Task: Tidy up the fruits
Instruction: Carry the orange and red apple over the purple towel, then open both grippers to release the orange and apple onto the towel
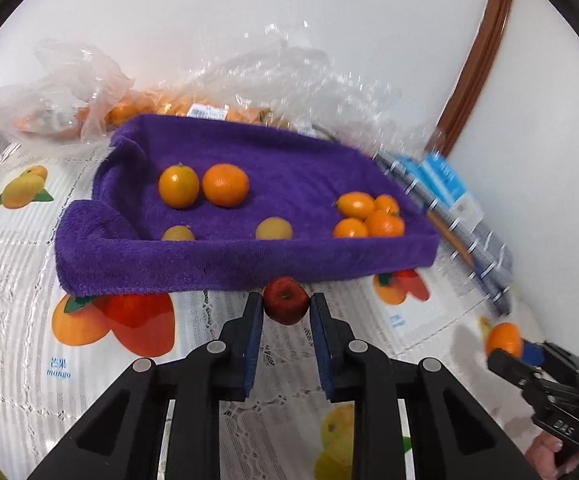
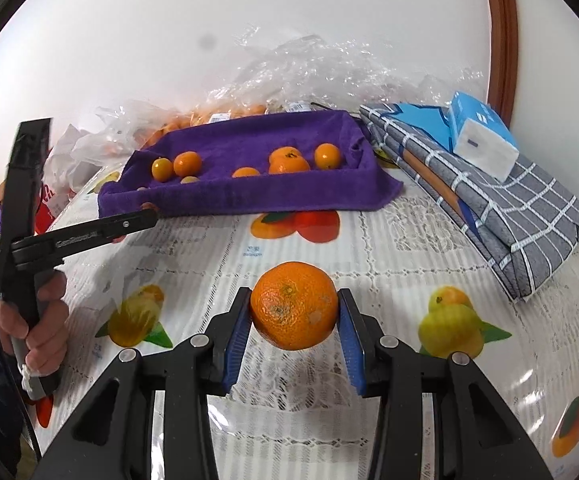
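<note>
Clamped between the blue pads of the left tool (image 1: pixel 286 307) is a small red apple (image 1: pixel 285 300), held just in front of the near wall of the purple towel-lined tray (image 1: pixel 209 264), above the fruit-printed table (image 1: pixel 17 264). No earlier view is given, so only the grip itself can be told: both pads press on the apple's sides.

Inside the tray, the left wrist view shows two oranges (image 1: pixel 203 185) side by side toward the left, two paler yellowish fruits (image 1: pixel 273 229) partly hidden behind the near wall, and a cluster of small oranges (image 1: pixel 369 216) in the right corner. Behind the tray lie clear plastic bags (image 1: pixel 89 92) with more orange fruit inside.

The right tool (image 2: pixel 294 314) is clamped on a large orange (image 2: pixel 293 306), its pads pressing on both sides, and it holds the fruit above the table, well short of the tray. To the right of the tray lies a folded grey checked cloth (image 2: pixel 521 216) with a blue tissue pack (image 2: pixel 483 136) resting on it.

At the left edge of the right wrist view, a hand (image 2: pixel 43 320) grips the handle of the other tool.
</note>
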The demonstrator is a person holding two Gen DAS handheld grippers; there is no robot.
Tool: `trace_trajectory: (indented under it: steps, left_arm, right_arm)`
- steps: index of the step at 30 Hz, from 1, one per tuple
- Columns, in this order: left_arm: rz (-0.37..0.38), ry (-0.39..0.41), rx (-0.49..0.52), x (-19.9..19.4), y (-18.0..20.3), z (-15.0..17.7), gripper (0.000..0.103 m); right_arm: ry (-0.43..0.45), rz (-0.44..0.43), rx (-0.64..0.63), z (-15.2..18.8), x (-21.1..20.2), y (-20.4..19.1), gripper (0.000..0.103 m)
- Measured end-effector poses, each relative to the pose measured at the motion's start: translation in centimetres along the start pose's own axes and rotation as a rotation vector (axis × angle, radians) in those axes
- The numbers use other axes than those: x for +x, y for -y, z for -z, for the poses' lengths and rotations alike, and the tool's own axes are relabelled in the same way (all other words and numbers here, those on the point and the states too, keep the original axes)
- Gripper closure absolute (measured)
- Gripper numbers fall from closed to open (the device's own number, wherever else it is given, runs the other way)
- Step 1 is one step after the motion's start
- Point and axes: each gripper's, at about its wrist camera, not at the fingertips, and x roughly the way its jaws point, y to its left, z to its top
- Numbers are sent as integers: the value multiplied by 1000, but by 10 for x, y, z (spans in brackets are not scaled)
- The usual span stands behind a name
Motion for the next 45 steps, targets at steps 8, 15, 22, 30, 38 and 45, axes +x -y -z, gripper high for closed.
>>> trace_trajectory:
  steps: [8, 15, 22, 30, 38, 45]
  left_arm:
    - [-31, 23, -44, -22, -8, -16, 80]
    - [-124, 47, -21, -30, -15, -64, 80]
    - [-182, 47, -34, -6, -34, -89, 80]
    - [-203, 9, -53, 28, -50, -86, 80]
    - [-195, -34, -72, 41, -58, -78, 80]
    - [-184, -42, -66, 46, -57, -77, 80]
  right_arm:
    - [25, 15, -16, -32, 7, -12, 61]
    - [64, 16, 4, -79, 28, -14, 61]
    - [59, -2, 44, -125, 72, -14, 61]
    - [27, -16, 21, -135, 120, -23, 61]
    - [6, -6, -10, -128, 144, -29, 61]
    - [22, -4, -20, -125, 146, -30, 61]
